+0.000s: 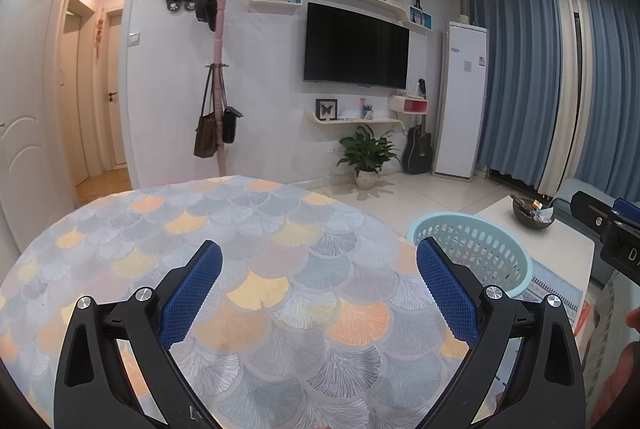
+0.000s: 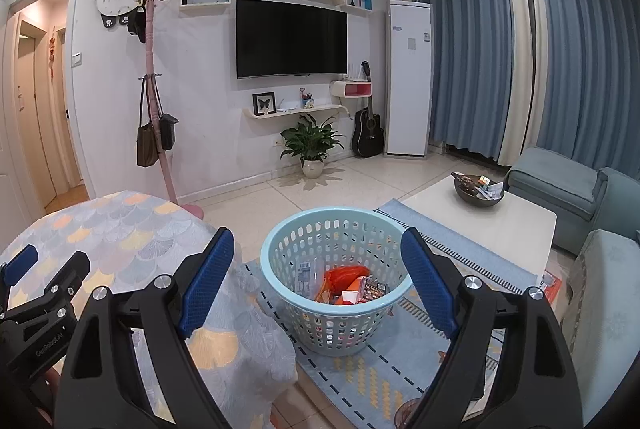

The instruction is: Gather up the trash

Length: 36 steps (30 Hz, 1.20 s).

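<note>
Right wrist view: take the light-blue basket (image 2: 338, 281) as your reference point for everything below.

The curtains (image 2: 520, 57) cover the far wall beyond the basket, to its right. The table with the patterned cloth (image 2: 132, 241) stands just to the left of the basket; the cloth's edge hangs down close beside the basket wall. The rug (image 2: 368, 377) lies under the basket and extends past it toward you. The sofa (image 2: 580, 197) sits to the right of the basket, behind the white coffee table (image 2: 496, 225), which stands beyond the basket on the right. The television (image 2: 291, 39) hangs on the wall straight beyond the basket, with the potted plant (image 2: 312, 145) on the floor below it. A dark bowl (image 2: 478, 191) rests on the coffee table.

The basket stands upright on the rug. The trash (image 2: 344, 285) lies inside it at the bottom: an orange wrapper, white paper and a small dark packet, piled together.

Your right gripper (image 2: 318, 269) is held above and in front of the basket, jaws spread wide with nothing between the blue pads (image 2: 208, 285).

In the left wrist view, your left gripper (image 1: 318, 277) hangs over the tablecloth (image 1: 240, 269), left of the basket (image 1: 476, 249), jaws likewise spread wide and holding nothing. The basket rim shows just behind its right pad.
</note>
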Tool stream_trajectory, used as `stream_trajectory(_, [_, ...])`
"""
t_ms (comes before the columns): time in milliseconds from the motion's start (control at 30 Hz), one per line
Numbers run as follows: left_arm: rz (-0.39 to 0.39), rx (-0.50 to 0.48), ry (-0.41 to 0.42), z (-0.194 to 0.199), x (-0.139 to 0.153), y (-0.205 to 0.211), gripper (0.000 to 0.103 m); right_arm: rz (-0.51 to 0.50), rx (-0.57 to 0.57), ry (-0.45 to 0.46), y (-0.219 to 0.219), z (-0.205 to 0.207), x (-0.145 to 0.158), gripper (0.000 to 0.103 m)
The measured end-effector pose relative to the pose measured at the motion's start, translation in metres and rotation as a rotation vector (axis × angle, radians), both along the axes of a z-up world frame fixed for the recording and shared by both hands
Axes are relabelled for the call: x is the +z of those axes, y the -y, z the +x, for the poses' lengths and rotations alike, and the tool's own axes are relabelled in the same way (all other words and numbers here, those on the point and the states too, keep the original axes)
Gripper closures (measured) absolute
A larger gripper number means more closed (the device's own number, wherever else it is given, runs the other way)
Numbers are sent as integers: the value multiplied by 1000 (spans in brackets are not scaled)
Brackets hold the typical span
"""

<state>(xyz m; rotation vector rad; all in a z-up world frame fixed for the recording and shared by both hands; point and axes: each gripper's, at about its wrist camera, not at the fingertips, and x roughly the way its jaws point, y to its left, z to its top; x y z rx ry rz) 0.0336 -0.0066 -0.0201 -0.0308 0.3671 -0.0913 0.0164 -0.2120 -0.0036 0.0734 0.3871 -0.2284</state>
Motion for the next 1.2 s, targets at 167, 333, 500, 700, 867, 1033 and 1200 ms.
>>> stream_trajectory(167, [2,0,-2,1,-1,0,8,7,-9,1,2,0,-2,21])
stream_trajectory(333, [2,4,-1,0,1,0,8,6,-8,1,1,0,-3,20])
stream_trajectory(500, [3,3,1,0,1,0,8,5,-7,2,0,0,-3,20])
stream_trajectory(700, [3,4,0,0,1,0,8,4,-6,3,0,-1,-3,20])
stream_trajectory(867, [5,3,1,-1,2,2,8,5,-1,1,0,-1,-3,20])
stream_trajectory(1033, [4,4,1,-2,2,3,8,4,3,2,0,0,-3,20])
stream_trajectory(1200, [6,5,2,-2,3,4,8,3,3,1,0,0,-3,20])
